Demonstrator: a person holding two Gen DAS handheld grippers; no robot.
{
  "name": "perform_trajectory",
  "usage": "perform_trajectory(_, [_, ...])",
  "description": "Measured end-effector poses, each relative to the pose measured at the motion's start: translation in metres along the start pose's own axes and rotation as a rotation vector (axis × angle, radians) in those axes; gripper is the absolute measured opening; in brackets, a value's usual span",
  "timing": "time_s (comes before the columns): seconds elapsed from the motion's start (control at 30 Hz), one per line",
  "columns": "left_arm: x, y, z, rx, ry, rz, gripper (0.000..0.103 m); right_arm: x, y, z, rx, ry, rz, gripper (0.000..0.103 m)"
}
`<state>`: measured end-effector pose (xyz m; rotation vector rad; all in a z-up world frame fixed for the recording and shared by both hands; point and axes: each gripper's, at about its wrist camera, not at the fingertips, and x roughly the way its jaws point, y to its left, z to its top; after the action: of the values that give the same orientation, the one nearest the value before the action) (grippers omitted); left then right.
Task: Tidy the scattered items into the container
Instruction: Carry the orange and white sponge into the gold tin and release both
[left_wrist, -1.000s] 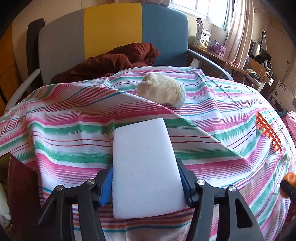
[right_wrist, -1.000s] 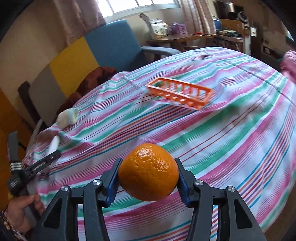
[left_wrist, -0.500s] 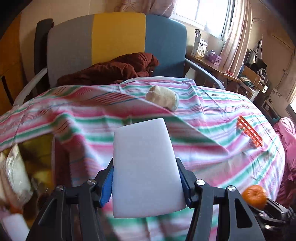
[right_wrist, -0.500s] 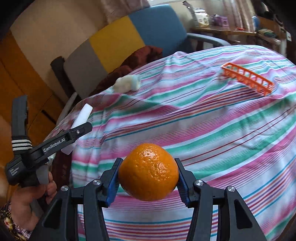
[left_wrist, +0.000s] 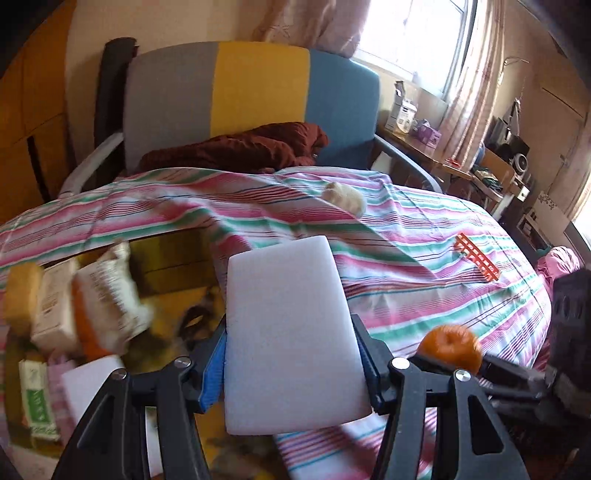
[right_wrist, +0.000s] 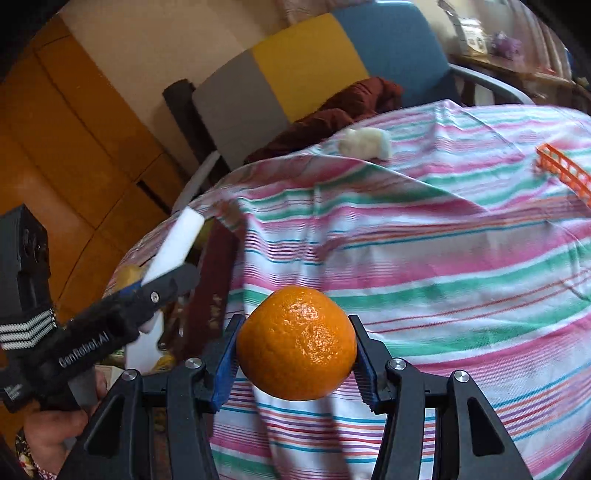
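My left gripper (left_wrist: 291, 365) is shut on a white sponge block (left_wrist: 288, 328) and holds it over the edge of a dark container (left_wrist: 173, 266) that has packets (left_wrist: 103, 295) inside. My right gripper (right_wrist: 295, 363) is shut on an orange (right_wrist: 295, 343), above the striped cloth (right_wrist: 443, 258) near the container's wall (right_wrist: 214, 291). The orange also shows in the left wrist view (left_wrist: 452, 347). The left gripper with its sponge (right_wrist: 173, 247) shows at the left of the right wrist view. A cream sock (left_wrist: 345, 197) and an orange plastic rack (left_wrist: 476, 258) lie on the cloth.
A grey, yellow and blue chair (left_wrist: 251, 107) with a dark red garment (left_wrist: 240, 151) stands behind the table. A cluttered desk (left_wrist: 461, 162) is at the back right. Orange cabinets (right_wrist: 74, 147) are on the left.
Both grippers have moved left toward the container. The left gripper's sponge now hangs over the container opening; the orange has come closer to the container's wall.
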<state>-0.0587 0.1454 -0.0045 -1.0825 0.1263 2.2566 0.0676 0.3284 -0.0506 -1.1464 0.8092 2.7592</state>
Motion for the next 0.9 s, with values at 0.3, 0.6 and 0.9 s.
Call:
perform_trajectory(0.3, [-0.023,0.056,-0.027,-0.061,0.013,0.082,0.06,0.011,0.046,0.0,-0.092,0.029,0.073,0.055])
perform_trajectory(0.6, [-0.002,0.073,-0.041,-0.042,0.097,0.092,0.064,0.027,0.089,0.009,-0.203,0.035,0.105,0.055])
perform_trajectory(0.9, [-0.011,0.089,-0.043,-0.166,0.106,0.021,0.068,0.052,0.115,0.036,-0.256,0.034,0.1,0.055])
